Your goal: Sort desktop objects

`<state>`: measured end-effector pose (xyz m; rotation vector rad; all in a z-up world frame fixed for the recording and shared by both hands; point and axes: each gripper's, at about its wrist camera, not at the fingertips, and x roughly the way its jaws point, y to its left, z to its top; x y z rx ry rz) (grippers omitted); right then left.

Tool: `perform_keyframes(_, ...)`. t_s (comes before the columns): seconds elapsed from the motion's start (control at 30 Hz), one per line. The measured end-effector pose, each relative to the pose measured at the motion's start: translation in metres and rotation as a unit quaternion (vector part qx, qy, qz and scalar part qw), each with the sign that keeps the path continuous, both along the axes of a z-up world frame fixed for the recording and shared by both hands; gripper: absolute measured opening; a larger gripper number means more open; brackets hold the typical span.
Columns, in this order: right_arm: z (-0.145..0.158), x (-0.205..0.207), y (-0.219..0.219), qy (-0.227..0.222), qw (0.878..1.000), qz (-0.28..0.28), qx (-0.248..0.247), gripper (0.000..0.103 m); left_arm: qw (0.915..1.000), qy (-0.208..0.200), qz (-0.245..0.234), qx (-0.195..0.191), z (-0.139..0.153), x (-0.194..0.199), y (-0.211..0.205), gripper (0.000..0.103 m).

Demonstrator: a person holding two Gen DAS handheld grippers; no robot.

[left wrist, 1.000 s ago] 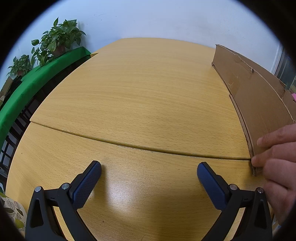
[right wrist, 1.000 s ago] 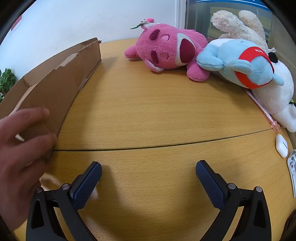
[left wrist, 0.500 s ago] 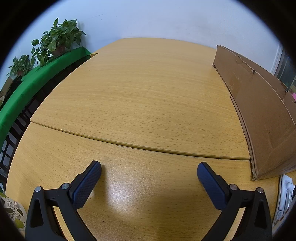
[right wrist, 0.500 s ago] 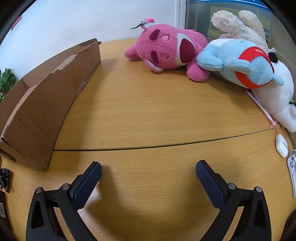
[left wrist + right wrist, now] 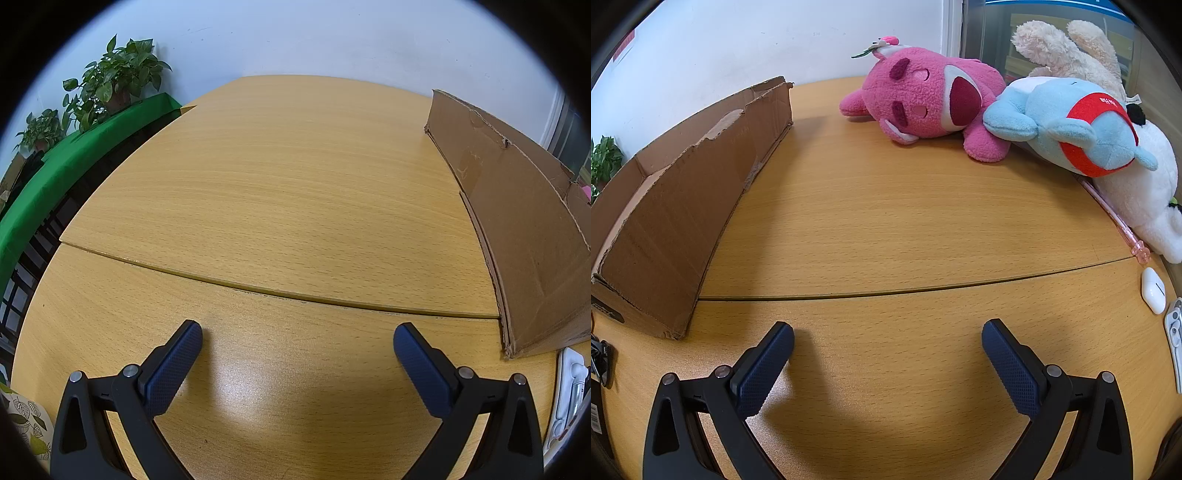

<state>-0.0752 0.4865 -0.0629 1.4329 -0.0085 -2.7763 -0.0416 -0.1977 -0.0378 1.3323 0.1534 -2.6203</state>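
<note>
Cardboard box [image 5: 676, 206] walls stand between the two views: a long, low carton with torn upper edges lies on the wooden table [image 5: 886, 221], at the left of the right wrist view and at the right of the left wrist view [image 5: 524, 221], its near corner just past the seam where the two tabletop panels meet. The left gripper [image 5: 297, 345] hangs over bare wood with its blue-padded jaws spread wide and nothing between them. The right gripper [image 5: 888, 341] is likewise spread, empty, casting a shadow on the near panel.

Beyond the right gripper, a pink plush [image 5: 923, 103] lies on its side at the far edge of the table, touching a blue plush with a red band [image 5: 1071, 129], which leans on a white plush [image 5: 1145, 195]; a cream plush [image 5: 1063, 48] sits behind them. A pink pen [image 5: 1115, 221] lies along the foot of the white plush. Just near of its tip, a white earbud case [image 5: 1152, 290] rests on the near panel, with a white device [image 5: 1174, 339] beside it at the frame edge, only partly seen. A dark object [image 5: 600, 358] sits by the box's near corner, too cropped to identify.

In the left wrist view, a white device [image 5: 569, 391] shows just near of the box corner, and potted plants [image 5: 114, 81] stand on a green-covered ledge [image 5: 74, 158] off the table's left side.
</note>
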Motion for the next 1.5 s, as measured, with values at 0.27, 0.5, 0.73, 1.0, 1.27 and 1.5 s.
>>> perform_keyframes(0.27, 0.000, 0.000, 0.000, 0.000, 1.000, 0.000, 0.000, 0.103, 1.0000, 0.000, -0.002, 0.000, 0.000, -0.001, 0.000, 0.103)
perform_keyframes(0.5, 0.003, 0.004, -0.002, 0.000, 1.000, -0.008, 0.000, 0.103, 0.9983, -0.041, -0.041, -0.004, 0.009, 0.013, 0.002, 0.103)
perform_keyframes(0.73, 0.020, 0.025, -0.018, -0.011, 0.999, 0.041, -0.008, 0.103, 0.9879, 0.062, -0.135, 0.047, 0.107, 0.100, 0.053, 0.103)
perform_keyframes(1.0, 0.114, 0.140, -0.135, 0.049, 0.924, 0.377, -0.037, 0.103, 0.9198, -0.024, -0.324, 0.221, 0.129, 0.149, 0.157, 0.103)
perform_keyframes(1.27, 0.078, 0.206, -0.228, -0.053, 0.829, 0.542, -0.125, 0.096, 0.8648, -0.149, -0.402, 0.261, 0.078, 0.195, 0.209, 0.103)
perform_keyframes(1.5, 0.058, 0.231, -0.224, -0.125, 0.799, 0.560, -0.181, 0.090, 0.8462, -0.225, -0.361, 0.321, 0.058, 0.225, 0.182, 0.103)
